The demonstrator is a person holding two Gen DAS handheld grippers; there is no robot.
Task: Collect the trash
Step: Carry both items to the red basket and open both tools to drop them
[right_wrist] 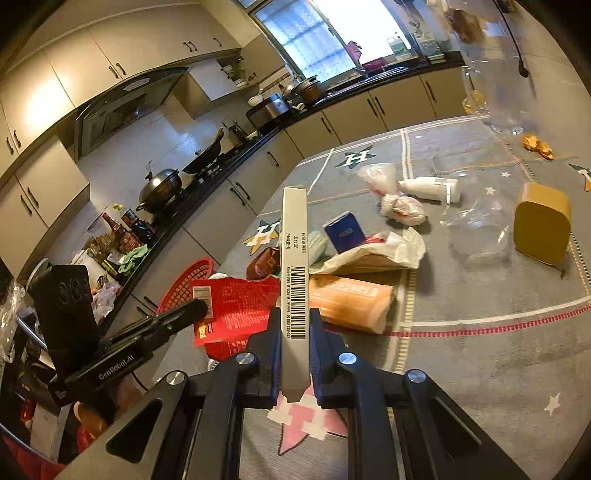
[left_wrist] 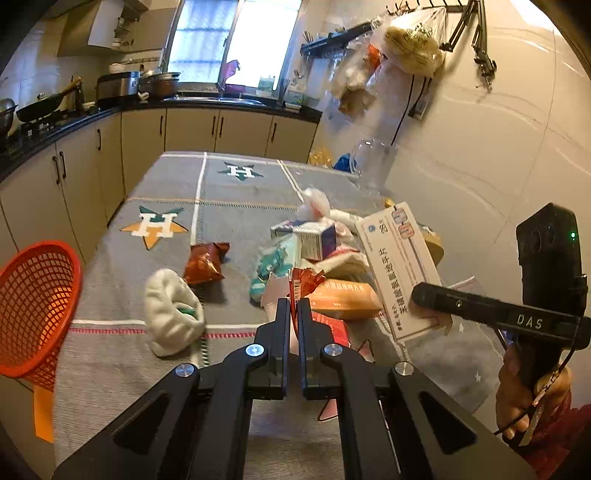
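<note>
Kitchen table (left_wrist: 110, 369), left gripper (left_wrist: 293, 306) jaws pinching red wrapper (left_wrist: 306, 280), right gripper (right_wrist: 293, 325) jaws clamping white box (right_wrist: 294, 258)

Red basket (left_wrist: 35, 314) cut by left picture edge, overhanging table's left edge. Red wrapper (left_wrist: 301, 284) mostly hidden behind left gripper (left_wrist: 293, 306) fingers. White box (right_wrist: 294, 266) print too small to read. Orange packet (right_wrist: 351, 302) partly hidden behind box.

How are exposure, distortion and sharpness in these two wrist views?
Left wrist view: window blown out white, cabinets bowed by the fisheye, red wrapper at the left gripper sharp. Right wrist view: window overexposed, glare on an upper cabinet, barcode on the white box legible, dark corners.
</note>
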